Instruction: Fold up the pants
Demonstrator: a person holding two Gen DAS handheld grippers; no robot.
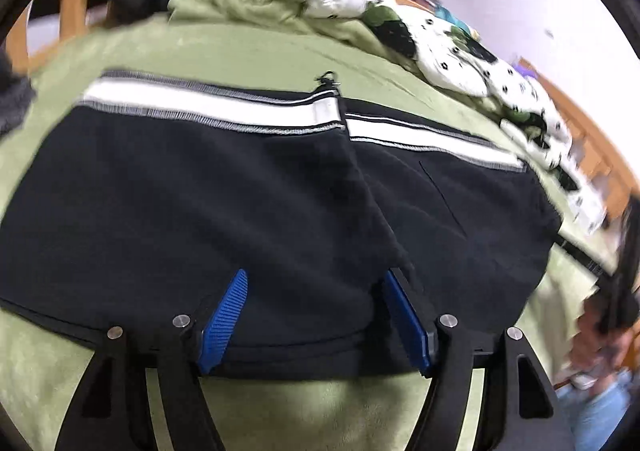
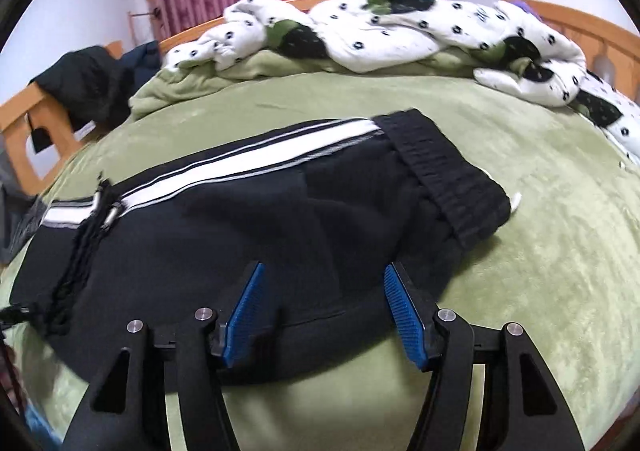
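The black pants (image 2: 248, 227) with a white side stripe (image 2: 224, 167) lie flat across the middle of the bed (image 2: 560, 251), already doubled leg on leg, waistband (image 2: 444, 171) toward the right side and the near edge of the cloth running along the bed's front edge. Both tools hover over that near edge with jaws spread wide and nothing between them: the left gripper (image 1: 316, 315) over the leg part, the right gripper (image 2: 324, 311) nearer the hip. The step in hand looks like taking hold for the next fold, so each gripper should come down onto the hem line, pinch all layers together and not just the top one, and lift evenly so the stripe stays straight. A loose black fringed cord (image 2: 80, 251) lies across the left part and could snag. No container shows; a spotted quilt (image 2: 400, 31) is heaped along the far edge of the bed.
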